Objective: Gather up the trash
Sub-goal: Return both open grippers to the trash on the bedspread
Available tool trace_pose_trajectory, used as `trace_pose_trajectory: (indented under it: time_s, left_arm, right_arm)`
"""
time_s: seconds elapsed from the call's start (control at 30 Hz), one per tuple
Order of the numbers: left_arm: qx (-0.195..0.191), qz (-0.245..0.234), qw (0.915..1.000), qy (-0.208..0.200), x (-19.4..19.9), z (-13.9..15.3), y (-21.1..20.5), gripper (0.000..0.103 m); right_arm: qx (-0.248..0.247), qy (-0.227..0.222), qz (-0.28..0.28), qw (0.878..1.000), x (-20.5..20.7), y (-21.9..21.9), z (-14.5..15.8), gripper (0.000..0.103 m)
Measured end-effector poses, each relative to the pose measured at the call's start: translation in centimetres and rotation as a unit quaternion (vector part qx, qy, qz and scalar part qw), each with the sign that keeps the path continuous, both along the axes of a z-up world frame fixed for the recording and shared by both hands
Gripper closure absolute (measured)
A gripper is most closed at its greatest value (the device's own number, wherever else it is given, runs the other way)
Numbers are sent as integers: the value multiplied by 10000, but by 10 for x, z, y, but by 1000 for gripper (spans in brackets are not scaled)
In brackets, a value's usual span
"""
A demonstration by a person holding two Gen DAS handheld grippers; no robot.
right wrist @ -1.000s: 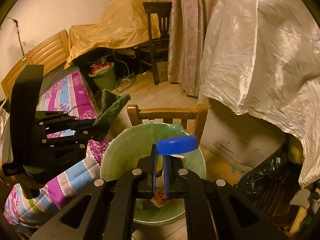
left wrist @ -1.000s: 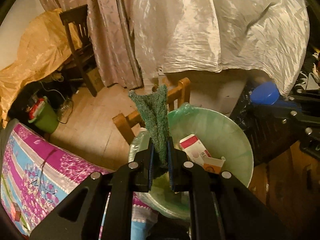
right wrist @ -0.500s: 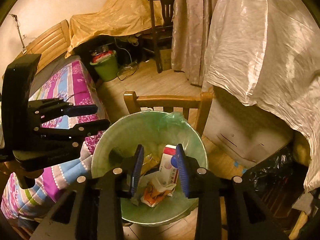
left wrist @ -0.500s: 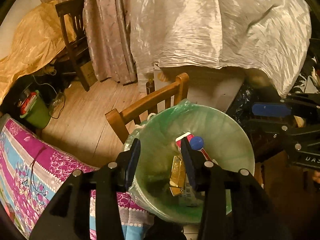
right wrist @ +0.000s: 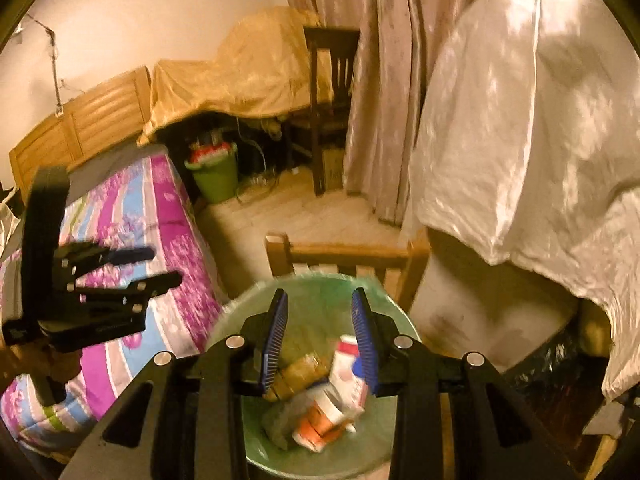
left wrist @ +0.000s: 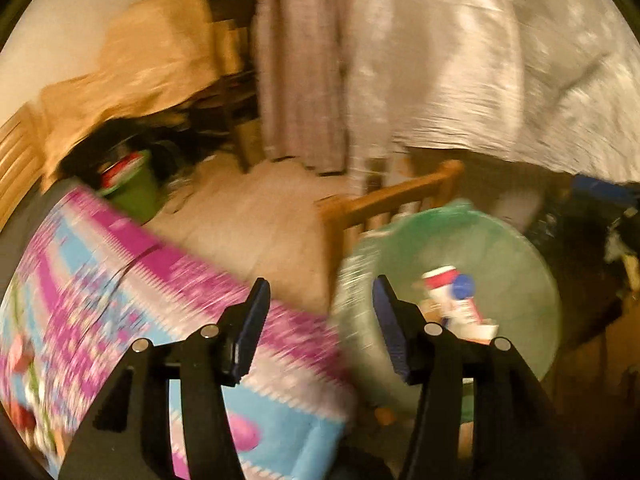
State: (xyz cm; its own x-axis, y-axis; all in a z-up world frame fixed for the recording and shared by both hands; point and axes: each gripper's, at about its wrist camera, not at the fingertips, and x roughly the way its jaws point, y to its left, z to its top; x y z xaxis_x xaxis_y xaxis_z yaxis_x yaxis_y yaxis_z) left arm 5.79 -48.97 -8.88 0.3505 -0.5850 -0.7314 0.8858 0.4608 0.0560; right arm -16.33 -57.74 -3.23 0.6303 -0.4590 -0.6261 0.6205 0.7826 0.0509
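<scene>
Both grippers are spread wide and hold nothing: the right gripper (right wrist: 320, 332) hangs over the green bin (right wrist: 320, 288), the left gripper (left wrist: 318, 316) at its nine o'clock above the bed (left wrist: 100, 280). A carton (right wrist: 348, 368), blue cap (left wrist: 462, 286) and wrappers lie inside; I see no loose trash.

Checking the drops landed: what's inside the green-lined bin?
In the bin: a red-and-white carton, a blue cap, an orange-and-white wrapper, brownish packaging. Anything beneath them is covered.
</scene>
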Motion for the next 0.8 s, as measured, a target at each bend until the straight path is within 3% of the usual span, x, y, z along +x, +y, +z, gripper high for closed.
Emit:
trace_pose_trajectory:
  time_s: [0.2,0.33,0.4,0.57,0.63,0.7,0.77,0.8]
  left_arm:
    - [-127,1211,9926,-3,39,-11,88,45]
    - [-103,2082,9780,8,67,-20,170,43]
    - [-107,2562,9664,148,81,-24,210,43]
    - [-236,3878,9197,577,104,-42,328,42]
    - [-290,4433,8922,817,111,-51,382,41]
    - [-363,4794,8714,977,115,-57,416,41]
    - [-583,5252,8406,1193,123,-63,461,41]
    - [-681,5386,8302,1269,125,-64,475,41]
  right_arm:
    - [-458,-557,231,9971,36,54,10,58]
    - [-274,-562,803,9948,77,98,1,55]
    - [-147,-467,1106,9927,98,121,-6,55]
    - [47,-42,2138,9769,166,205,-31,55]
    - [61,135,2625,9648,193,247,-39,54]
    - [114,266,3014,9530,216,283,-48,46]
    - [173,366,3334,9419,232,320,-60,44]
    - [228,438,3486,9360,243,338,-67,44]
